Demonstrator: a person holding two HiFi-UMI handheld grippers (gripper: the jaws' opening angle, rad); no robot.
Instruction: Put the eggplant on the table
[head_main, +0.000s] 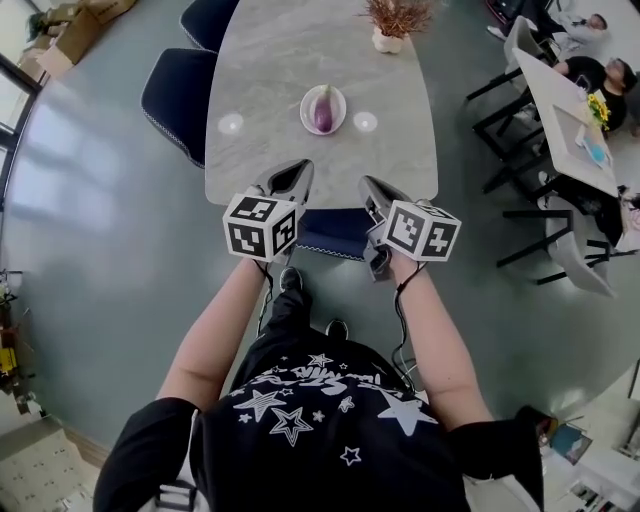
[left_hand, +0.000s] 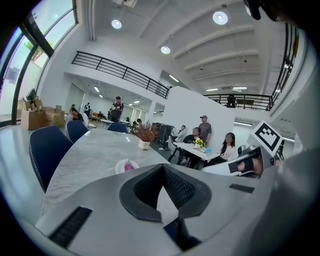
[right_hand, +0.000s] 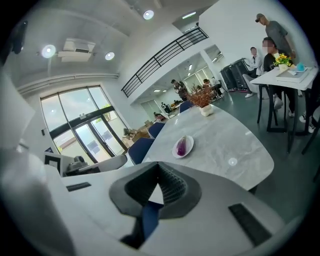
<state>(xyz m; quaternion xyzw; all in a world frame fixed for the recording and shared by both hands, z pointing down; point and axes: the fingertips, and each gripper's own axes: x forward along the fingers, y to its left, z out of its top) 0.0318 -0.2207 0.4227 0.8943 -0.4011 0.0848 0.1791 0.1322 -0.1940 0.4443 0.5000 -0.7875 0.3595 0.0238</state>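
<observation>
A purple eggplant (head_main: 323, 108) lies on a white plate (head_main: 309, 117) in the middle of the grey marble table (head_main: 270, 60). Both grippers hover at the table's near edge, well short of the plate. My left gripper (head_main: 290, 172) is shut with nothing in it, and my right gripper (head_main: 372, 187) is likewise shut and empty. In the left gripper view the eggplant (left_hand: 128, 165) shows just left of the closed jaw tips (left_hand: 162, 169). In the right gripper view the eggplant (right_hand: 182, 145) lies on its plate (right_hand: 188, 150), beyond the closed tips (right_hand: 159, 166).
A pot of dried plants (head_main: 392, 24) stands at the table's far end. Dark blue chairs (head_main: 178, 96) line the left side, and another (head_main: 336, 231) is tucked under the near edge. At right, people sit at a second table (head_main: 566, 112).
</observation>
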